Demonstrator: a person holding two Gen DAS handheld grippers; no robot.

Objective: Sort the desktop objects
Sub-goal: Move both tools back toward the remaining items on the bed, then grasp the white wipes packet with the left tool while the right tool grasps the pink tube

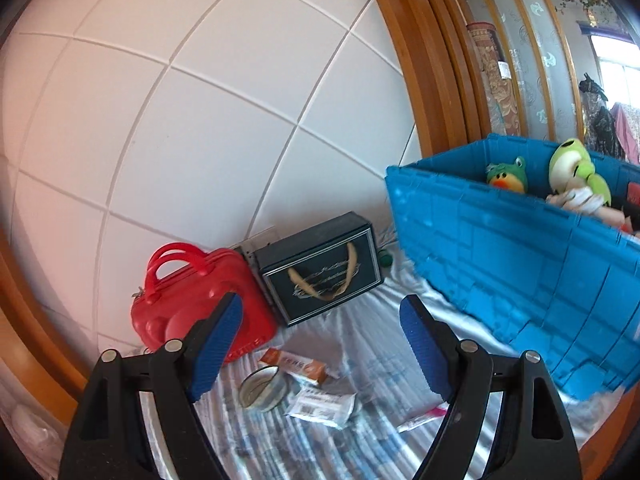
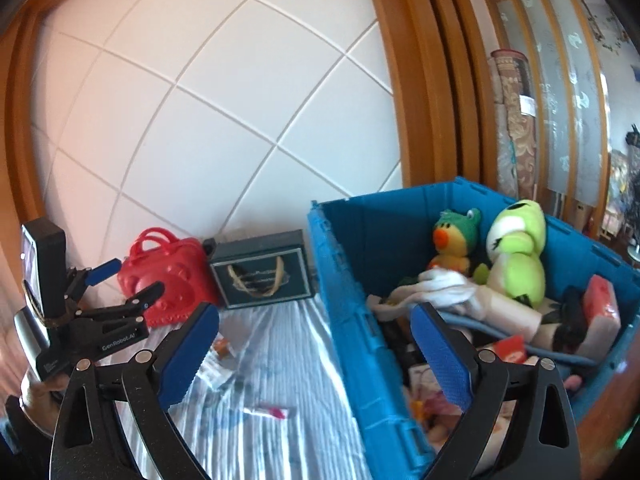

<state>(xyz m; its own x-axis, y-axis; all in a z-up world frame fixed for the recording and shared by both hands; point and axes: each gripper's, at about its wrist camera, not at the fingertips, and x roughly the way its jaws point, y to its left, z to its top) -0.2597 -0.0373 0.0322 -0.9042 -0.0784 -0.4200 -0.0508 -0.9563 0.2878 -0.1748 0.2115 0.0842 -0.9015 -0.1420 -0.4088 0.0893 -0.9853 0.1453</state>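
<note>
Both grippers gape wide and empty: the left gripper [image 1: 320, 344] over the tape roll [image 1: 264, 388], the right gripper [image 2: 316, 344] at the crate [image 2: 352, 280] rim (toys inside).

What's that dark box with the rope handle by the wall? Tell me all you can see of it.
The dark box is a rectangular, dark green case, cardboard by its look, with a pale line border and a silvery ornament on its front. A tan rope handle hangs in a loop over that face. It stands closed on the striped cloth, back to the white tiled wall, close beside the red case, with the blue crate on its other side.
</note>
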